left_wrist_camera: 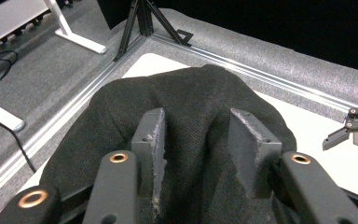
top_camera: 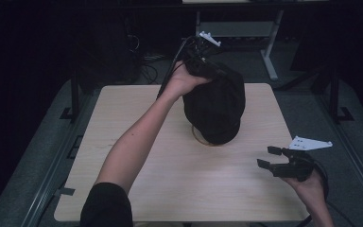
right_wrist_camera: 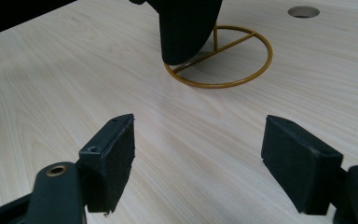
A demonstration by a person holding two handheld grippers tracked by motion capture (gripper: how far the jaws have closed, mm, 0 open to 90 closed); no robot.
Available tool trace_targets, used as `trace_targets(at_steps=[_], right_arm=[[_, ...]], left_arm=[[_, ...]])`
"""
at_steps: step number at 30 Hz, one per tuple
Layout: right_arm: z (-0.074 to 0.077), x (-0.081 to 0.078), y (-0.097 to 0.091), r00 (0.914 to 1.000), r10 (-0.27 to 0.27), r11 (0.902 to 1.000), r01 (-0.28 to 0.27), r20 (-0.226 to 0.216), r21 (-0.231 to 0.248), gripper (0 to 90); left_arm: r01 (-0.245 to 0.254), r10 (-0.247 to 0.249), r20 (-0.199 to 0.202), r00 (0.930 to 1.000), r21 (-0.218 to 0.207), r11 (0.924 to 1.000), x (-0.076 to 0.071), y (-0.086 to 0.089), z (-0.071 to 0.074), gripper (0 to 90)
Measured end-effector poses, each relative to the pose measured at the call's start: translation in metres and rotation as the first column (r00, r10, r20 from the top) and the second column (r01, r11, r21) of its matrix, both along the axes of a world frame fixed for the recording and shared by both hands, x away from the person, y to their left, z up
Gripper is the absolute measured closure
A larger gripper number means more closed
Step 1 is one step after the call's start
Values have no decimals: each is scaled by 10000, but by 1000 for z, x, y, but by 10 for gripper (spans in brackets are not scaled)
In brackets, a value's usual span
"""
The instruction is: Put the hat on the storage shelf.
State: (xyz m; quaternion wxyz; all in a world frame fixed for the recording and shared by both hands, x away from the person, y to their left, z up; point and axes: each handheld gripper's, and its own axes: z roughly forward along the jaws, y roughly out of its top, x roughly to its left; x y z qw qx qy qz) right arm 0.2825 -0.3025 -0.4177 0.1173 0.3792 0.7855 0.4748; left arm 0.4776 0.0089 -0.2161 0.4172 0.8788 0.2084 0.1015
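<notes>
Left fingers (left_wrist_camera: 242, 154) astride black hat (left_wrist_camera: 186, 102)

High view dim, far background nearly black, only the pale worktop (top_camera: 170, 189) lit from above. Gripper views brighter, slightly soft. Dark cloth (left_wrist_camera: 191, 93) shows weave; soft shadow under it on the worktop. No glare.

The hat (top_camera: 215, 106) on its gold stand (right_wrist_camera: 223, 60) blocked the table's (top_camera: 170, 175) middle. Bare wood lay open in front of the right gripper (top_camera: 270, 158), up to the stand's ring.
</notes>
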Motion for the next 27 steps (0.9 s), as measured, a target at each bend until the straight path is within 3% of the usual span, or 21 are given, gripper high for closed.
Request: trace_targets(at_steps=[7, 20, 27], right_arm=[[-2, 1, 0, 10000, -77, 10000, 77, -12, -47, 246], [-6, 2, -1, 9995, -303, 9994, 302, -64, -171, 243], [-6, 2, 1, 9991, -412, 9990, 411, -101, -173, 238]], left_arm=[[-85, 89, 100, 9999, -384, 9992, -7, 9, 6, 501], [-275, 275, -13, 9996, -241, 9993, -18, 27, 3, 442], [-353, 349, -75, 9994, -592, 9976, -26, 39, 0, 411]])
